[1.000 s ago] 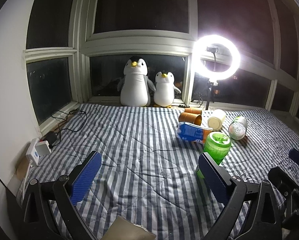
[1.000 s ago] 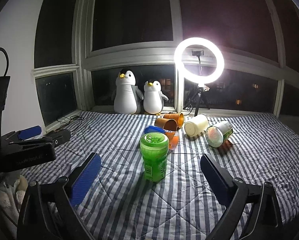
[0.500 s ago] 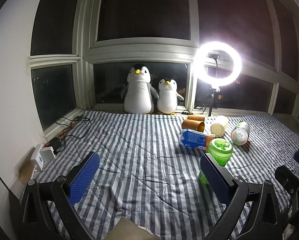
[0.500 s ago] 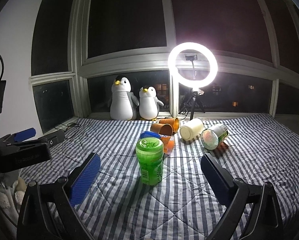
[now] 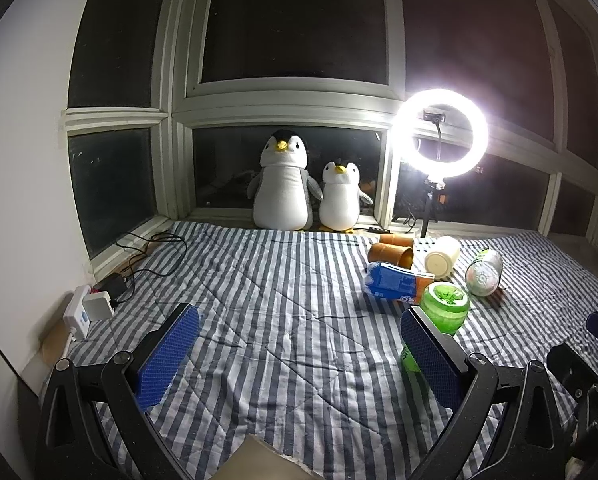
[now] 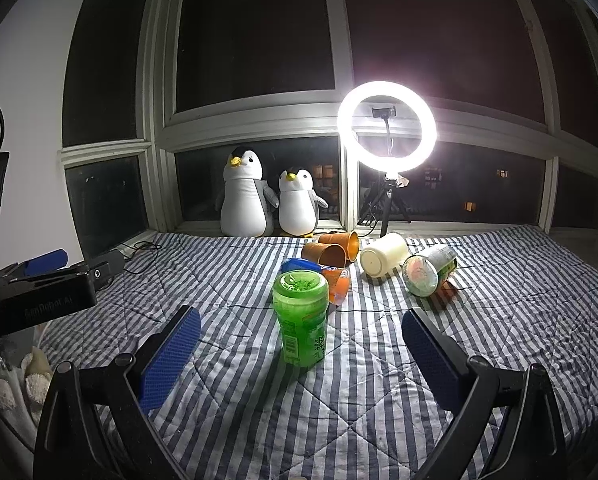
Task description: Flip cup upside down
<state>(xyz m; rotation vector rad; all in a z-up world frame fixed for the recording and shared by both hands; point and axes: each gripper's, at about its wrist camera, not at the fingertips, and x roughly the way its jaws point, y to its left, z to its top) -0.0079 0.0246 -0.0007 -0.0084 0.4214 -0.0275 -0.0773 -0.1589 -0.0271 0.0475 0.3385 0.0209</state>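
Green cup point(image 6: 300, 314) stands on the striped quilt point(image 6: 379, 380), just near of the tipped cups, between the right gripper point(image 6: 299, 360) fingers, and both right and left gripper point(image 5: 299, 360) jaws gape wide, holding nothing.

A striped quilt point(image 6: 379, 360) covers the bed below dark bay windows point(image 6: 259, 32); a lit ring light point(image 6: 386, 127) stands on the sill, white wall point(image 5: 27, 184) left.

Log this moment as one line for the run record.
left gripper: open, empty | right gripper: open, empty | green cup: standing on striped blanket, ungripped | flip: not yet begun
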